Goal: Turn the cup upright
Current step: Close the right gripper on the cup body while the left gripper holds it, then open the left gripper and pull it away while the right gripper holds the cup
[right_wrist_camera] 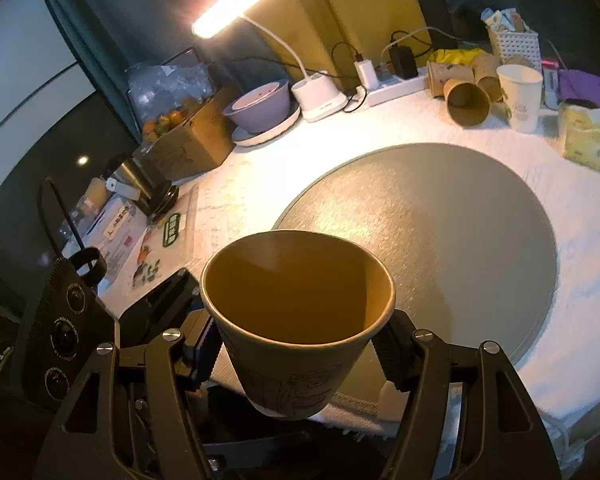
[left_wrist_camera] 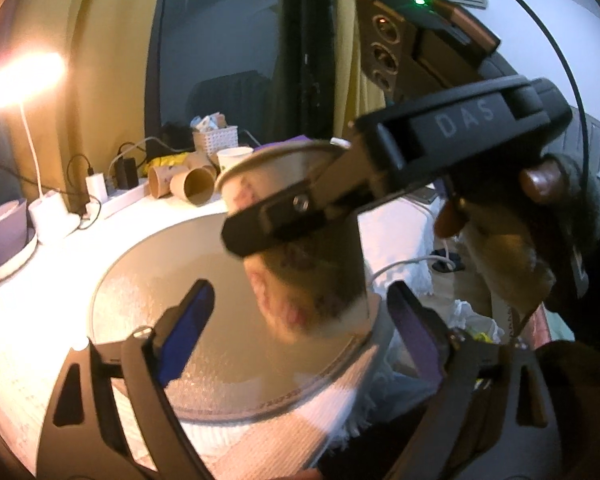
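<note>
Gripping the cup (right_wrist_camera: 296, 320) mouth-up, the right tool (right_wrist_camera: 296, 344) hides its base; the left tool (left_wrist_camera: 300, 320) gapes empty.

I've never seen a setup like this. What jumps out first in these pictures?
A brown paper cup, mouth up, fills the right wrist view, clamped in the right gripper above the near edge of a round grey mat. The left gripper hangs open just below it. At the back of the table, a glowing desk lamp stands by some tipped-over paper cups.
</note>
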